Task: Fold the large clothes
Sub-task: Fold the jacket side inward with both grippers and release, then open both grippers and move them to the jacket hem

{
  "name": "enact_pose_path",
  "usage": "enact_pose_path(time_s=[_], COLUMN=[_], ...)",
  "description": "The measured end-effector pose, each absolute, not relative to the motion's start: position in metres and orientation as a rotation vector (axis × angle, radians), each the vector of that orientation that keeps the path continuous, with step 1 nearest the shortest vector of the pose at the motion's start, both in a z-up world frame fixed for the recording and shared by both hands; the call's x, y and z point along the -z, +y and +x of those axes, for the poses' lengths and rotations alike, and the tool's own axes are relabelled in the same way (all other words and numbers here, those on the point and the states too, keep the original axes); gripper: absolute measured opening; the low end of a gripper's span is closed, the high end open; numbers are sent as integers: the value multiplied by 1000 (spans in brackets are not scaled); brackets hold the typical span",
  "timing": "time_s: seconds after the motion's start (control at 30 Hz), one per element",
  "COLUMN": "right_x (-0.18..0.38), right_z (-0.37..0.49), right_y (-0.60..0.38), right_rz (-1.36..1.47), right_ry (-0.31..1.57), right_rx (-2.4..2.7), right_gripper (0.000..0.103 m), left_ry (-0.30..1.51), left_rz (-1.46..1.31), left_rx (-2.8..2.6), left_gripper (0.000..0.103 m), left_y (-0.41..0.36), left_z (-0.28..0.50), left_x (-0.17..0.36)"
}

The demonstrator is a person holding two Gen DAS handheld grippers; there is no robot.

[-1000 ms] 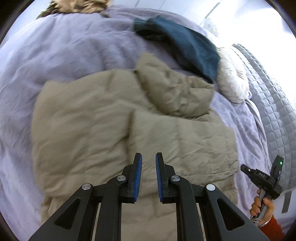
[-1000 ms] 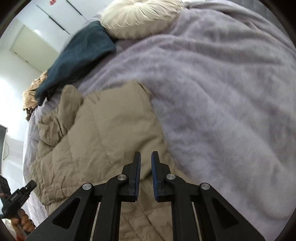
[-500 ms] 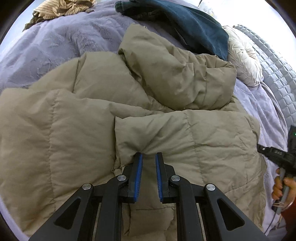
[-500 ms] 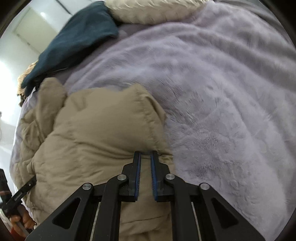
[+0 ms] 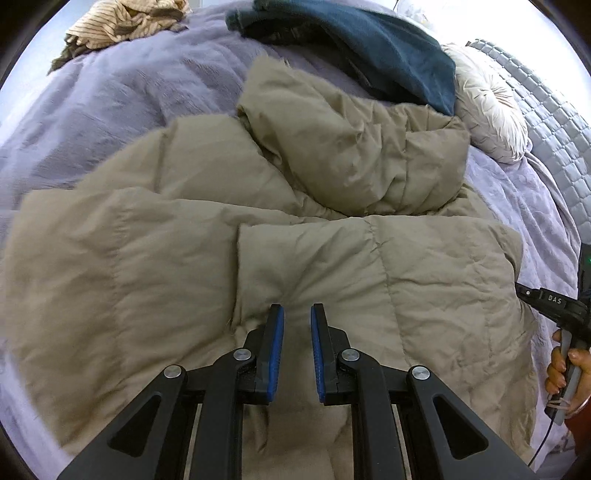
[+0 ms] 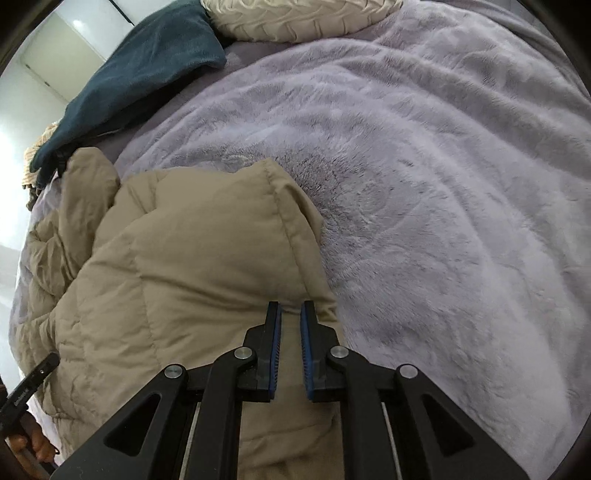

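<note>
The khaki padded coat (image 5: pixel 332 240) lies on the lilac plush blanket (image 6: pixel 461 184), partly folded, with one padded panel laid over its body and its crumpled hood toward the dark teal garment (image 5: pixel 369 48). The left gripper (image 5: pixel 297 314) sits low over the coat's folded panel, jaws parted by a narrow gap with fabric directly beneath; whether it grips any cloth cannot be told. The right gripper (image 6: pixel 290 308) is at the coat's edge nearest the bare blanket, jaws close together, with a fold of coat fabric between its fingers (image 6: pixel 275 347). A cream round cushion (image 5: pixel 487 107) lies beyond the coat, beside the teal garment. A striped tan cloth (image 5: pixel 122 22) lies at the blanket's far side.
</note>
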State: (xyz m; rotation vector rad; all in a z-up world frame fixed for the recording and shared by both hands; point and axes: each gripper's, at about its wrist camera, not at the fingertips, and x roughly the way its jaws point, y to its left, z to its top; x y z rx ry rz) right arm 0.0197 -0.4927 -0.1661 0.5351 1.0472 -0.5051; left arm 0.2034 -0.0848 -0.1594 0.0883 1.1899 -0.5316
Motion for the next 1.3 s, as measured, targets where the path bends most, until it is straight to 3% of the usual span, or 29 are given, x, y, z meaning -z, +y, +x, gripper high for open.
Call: enact_pose_path(time_s=[0.3, 0.77, 0.83, 0.9, 1.2, 1.23, 1.27, 1.3], right_x=[134, 147, 145, 143, 136, 136, 136, 135], right_z=[-38, -116, -124, -130, -149, -151, -152, -153], right_y=[-465, -428, -421, -414, -387, -384, -380, -375], right_rz=[540, 681, 682, 679, 691, 694, 695, 693], right_ry=[1040, 1196, 1216, 1226, 1263, 1266, 1269, 1271], right_rx=[499, 439, 416, 394, 322, 318, 314, 311], right_gripper=[13, 13, 18, 39, 43, 43, 43, 43], left_ry=[1217, 1317, 1334, 1343, 1395, 1392, 1388, 1384], left_rz=[96, 152, 139, 137, 112, 114, 124, 134], left_rx=[478, 379, 369, 364, 292, 293, 295, 290], left_gripper=[16, 17, 17, 17, 17, 27, 47, 100], left_y=[-60, -48, -45, -42, -21, -22, -21, -20], left_z=[154, 78, 62, 48, -6, -10, -12, -15], left_x=[140, 131, 127, 123, 114, 113, 110, 107])
